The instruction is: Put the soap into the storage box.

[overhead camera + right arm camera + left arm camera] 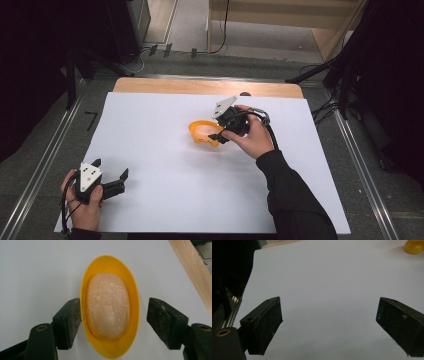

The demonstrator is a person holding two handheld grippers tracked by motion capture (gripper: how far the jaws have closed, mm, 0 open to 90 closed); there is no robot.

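A yellow oval dish (110,345) lies on the white sheet (165,145) with a pale peach bar of soap (108,305) in it. My right gripper (116,322) is open, one jaw on each side of the dish. The left jaw sits against the rim and the right jaw stands a little clear of it. From above, the dish (202,131) is right of the sheet's middle, with the right gripper (217,129) over its right end. My left gripper (110,168) rests open at the near left corner, nothing between its jaws. Its own view has the dish (414,246) far off.
The white sheet covers most of the wooden table (200,86), whose bare edge runs along the far side. Metal rails (45,165) flank the table left and right. Cables and dark stands lie on the floor beyond.
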